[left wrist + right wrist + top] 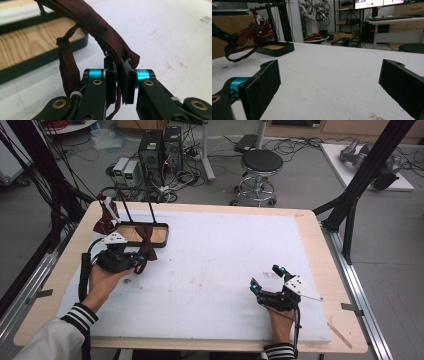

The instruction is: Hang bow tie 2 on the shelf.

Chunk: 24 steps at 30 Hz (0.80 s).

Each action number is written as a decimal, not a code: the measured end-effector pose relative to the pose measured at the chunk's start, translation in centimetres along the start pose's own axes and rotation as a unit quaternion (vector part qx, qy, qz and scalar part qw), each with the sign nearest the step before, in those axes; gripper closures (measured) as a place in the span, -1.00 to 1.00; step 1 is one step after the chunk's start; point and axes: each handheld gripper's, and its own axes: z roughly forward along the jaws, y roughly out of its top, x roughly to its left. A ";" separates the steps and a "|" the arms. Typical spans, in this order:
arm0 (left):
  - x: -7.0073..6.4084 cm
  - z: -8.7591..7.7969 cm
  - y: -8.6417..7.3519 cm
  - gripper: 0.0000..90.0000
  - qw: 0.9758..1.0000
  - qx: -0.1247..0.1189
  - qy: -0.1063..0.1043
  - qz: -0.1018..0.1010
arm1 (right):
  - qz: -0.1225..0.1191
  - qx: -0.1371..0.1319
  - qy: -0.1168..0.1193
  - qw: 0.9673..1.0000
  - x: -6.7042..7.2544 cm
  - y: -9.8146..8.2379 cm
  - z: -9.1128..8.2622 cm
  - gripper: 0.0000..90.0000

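My left gripper (139, 258) is shut on a dark red bow tie (146, 245), held just above the white mat beside the front of a black stand with a wooden base (156, 236). In the left gripper view the jaws (119, 65) pinch the tie's fabric (100, 27), and its thin strap loops down on the left. A second red bow tie with white trim (106, 218) hangs on the stand's rack. My right gripper (266, 277) rests at the mat's front right, open with nothing between its pads (264, 82).
The white foam mat (220, 270) covers most of the wooden table (325, 285). Black frame posts (360, 180) rise at the table's right, and cables hang at its left. A stool (260, 170) and computers stand on the floor beyond.
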 end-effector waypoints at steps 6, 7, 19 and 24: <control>-0.4 -1.0 1.4 0.87 0.999 -0.034 0.010 0.029 | -0.002 -0.001 0.000 1.000 0.0 0.0 0.0 -0.93; -0.5 -1.1 1.6 0.87 0.999 -0.041 0.011 0.030 | 0.000 0.000 0.001 1.000 0.0 0.0 0.0 -0.93; -1.1 -1.9 4.0 0.87 0.994 -0.088 0.029 0.063 | 0.001 0.002 0.000 1.000 0.1 0.0 0.0 -0.93; -1.1 -2.0 4.8 0.87 0.992 -0.098 0.035 0.068 | 0.000 0.001 -0.001 1.000 0.1 0.0 0.0 -0.93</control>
